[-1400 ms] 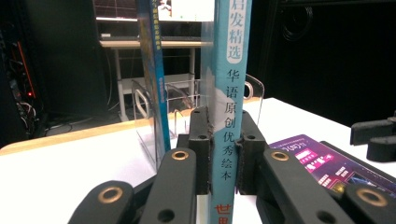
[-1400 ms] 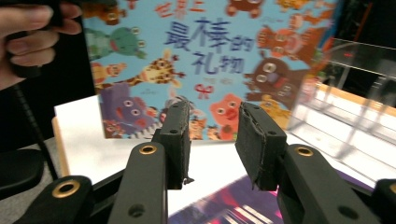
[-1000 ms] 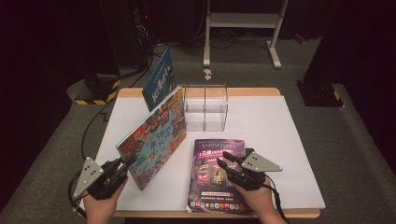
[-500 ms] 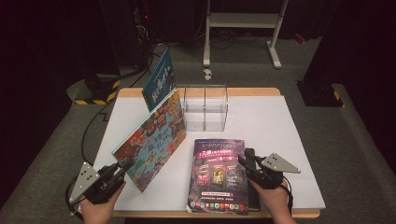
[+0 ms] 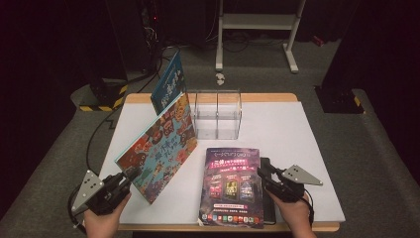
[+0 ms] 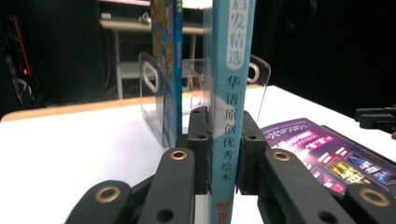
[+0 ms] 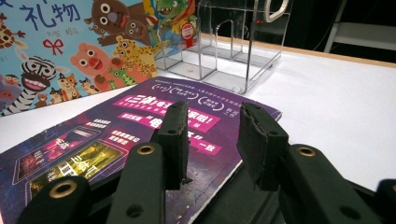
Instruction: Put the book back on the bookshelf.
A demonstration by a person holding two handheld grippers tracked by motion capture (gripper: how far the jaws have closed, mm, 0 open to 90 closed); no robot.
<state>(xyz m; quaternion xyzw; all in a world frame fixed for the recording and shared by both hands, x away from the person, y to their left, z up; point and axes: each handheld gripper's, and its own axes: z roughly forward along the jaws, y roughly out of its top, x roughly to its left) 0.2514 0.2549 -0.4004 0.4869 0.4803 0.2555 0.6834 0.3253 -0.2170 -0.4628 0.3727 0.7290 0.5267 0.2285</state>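
Since the earlier frame your right tongs [image 5: 263,174] have slid from over the purple book [image 5: 231,186] to its right edge and sunk lower; jaws apart, nothing between them. Your left tongs [image 5: 130,174] are clamped on the spine of the picture book [image 5: 161,146], at 7 o'clock on the counter [image 5: 277,129]. That book stands tilted on edge, long axis running 7 to 1 o'clock toward the clear rack [image 5: 218,114].

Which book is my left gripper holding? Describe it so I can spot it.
On the white table, left of the clear acrylic organizer, the picture book stands tilted on edge. Unlike the flat purple book, its cover shows cartoon animals.
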